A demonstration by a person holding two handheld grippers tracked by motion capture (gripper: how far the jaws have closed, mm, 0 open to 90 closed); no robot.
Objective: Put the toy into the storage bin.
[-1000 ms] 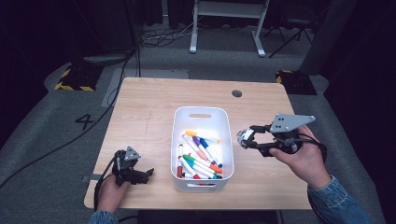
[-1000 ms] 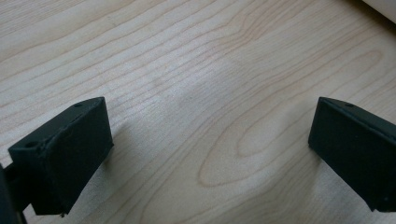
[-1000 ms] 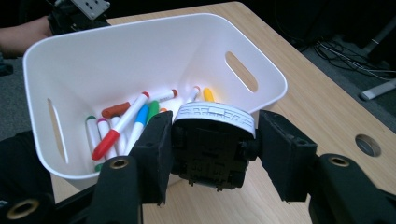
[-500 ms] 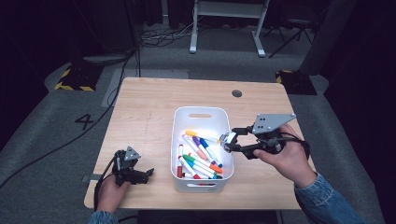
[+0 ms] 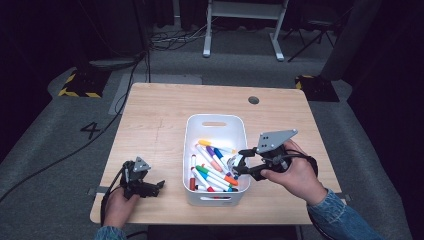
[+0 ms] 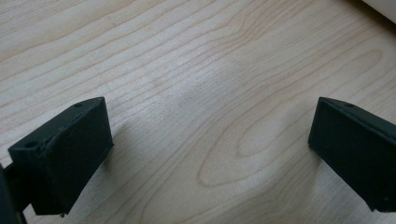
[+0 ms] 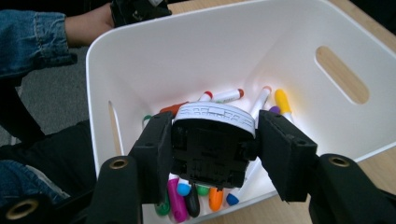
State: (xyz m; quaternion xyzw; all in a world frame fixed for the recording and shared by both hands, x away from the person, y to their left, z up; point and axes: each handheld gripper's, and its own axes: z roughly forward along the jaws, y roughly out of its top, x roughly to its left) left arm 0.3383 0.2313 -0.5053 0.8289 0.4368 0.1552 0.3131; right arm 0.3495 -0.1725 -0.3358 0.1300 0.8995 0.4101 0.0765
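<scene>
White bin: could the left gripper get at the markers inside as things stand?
Probably yes. The left gripper sits open on bare table beside the white bin, whose top is open; the markers lie uncovered, though the right gripper crowds the far side.

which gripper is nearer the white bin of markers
Right. The right gripper hangs over the white bin's rim, clamping a black and white object. The left gripper rests open on the table beside the bin.
</scene>
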